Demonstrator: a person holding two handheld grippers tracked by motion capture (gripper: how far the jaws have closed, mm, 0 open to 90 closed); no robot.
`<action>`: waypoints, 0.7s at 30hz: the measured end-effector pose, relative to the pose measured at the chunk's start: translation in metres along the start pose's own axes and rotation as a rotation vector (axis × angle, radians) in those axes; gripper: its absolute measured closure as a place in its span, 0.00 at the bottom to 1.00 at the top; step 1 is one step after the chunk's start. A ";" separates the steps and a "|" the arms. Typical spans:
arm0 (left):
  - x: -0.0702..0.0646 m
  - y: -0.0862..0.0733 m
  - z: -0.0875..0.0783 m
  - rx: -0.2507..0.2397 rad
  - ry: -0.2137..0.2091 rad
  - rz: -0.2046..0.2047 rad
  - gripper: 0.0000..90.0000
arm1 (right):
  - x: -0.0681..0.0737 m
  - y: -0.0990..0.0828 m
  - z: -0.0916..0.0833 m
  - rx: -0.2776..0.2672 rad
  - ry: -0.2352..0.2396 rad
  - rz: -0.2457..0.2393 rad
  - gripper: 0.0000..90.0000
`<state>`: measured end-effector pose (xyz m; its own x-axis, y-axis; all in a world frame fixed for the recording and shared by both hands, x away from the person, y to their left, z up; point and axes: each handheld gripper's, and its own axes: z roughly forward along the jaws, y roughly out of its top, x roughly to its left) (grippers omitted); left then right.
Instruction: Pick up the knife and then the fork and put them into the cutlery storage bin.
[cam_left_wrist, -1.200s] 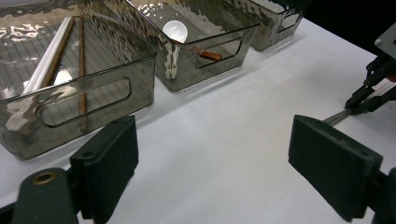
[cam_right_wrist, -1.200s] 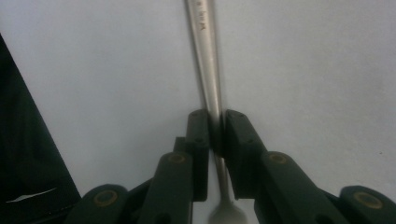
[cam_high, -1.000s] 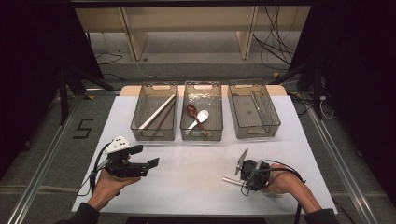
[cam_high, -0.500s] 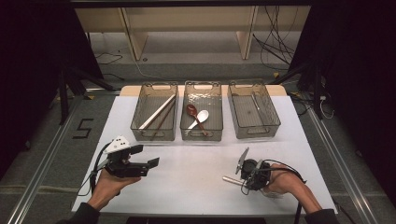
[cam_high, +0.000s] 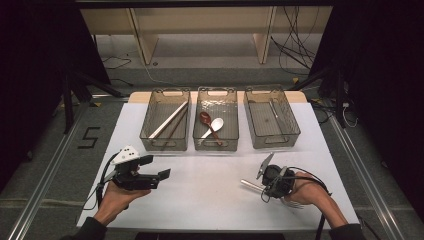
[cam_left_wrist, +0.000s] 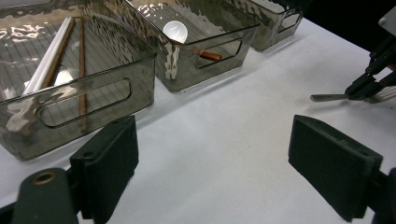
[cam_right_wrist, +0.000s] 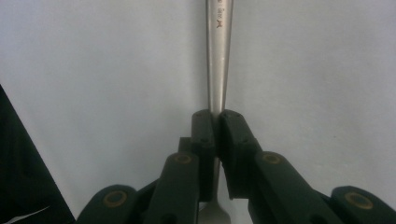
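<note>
A metal fork (cam_high: 280, 196) lies on the white worktop (cam_high: 210, 195) near the right-hand bin (cam_high: 272, 119), the right tongs (cam_right_wrist: 217, 122) clamped on its handle. The left tongs (cam_left_wrist: 212, 163) stand apart, holding nothing. Stiff, light and slick, the fork likely grips best mid-handle. Stamped lettering on the handle is too blurred to read; a "5" (cam_high: 90, 137) marks the floor.

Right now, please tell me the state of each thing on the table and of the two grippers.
Fork: clamped by its handle, low over the table.
Right gripper: fingers shut on the fork.
Left gripper: fingers open, nothing between them.
Left bin: holds chopsticks.
Middle bin: holds a white spoon and a brown spoon.
Right bin: contents too unclear to tell.
</note>
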<state>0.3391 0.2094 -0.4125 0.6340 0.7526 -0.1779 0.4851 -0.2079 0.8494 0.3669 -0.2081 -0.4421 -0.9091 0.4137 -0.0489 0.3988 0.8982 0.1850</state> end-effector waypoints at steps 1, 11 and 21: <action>0.000 0.000 0.000 0.001 0.000 0.002 0.17 | -0.001 -0.001 -0.001 -0.008 -0.003 0.010 0.94; 0.000 0.000 0.000 -0.001 0.000 0.000 0.17 | -0.009 -0.005 -0.011 -0.090 -0.039 0.072 0.94; 0.000 0.000 0.000 -0.001 0.002 0.001 0.17 | -0.016 -0.009 -0.019 -0.169 -0.053 0.146 0.94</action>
<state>0.3390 0.2097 -0.4124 0.6334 0.7536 -0.1756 0.4837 -0.2085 0.8501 0.3759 -0.2253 -0.4248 -0.8337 0.5489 -0.0607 0.4958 0.7924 0.3554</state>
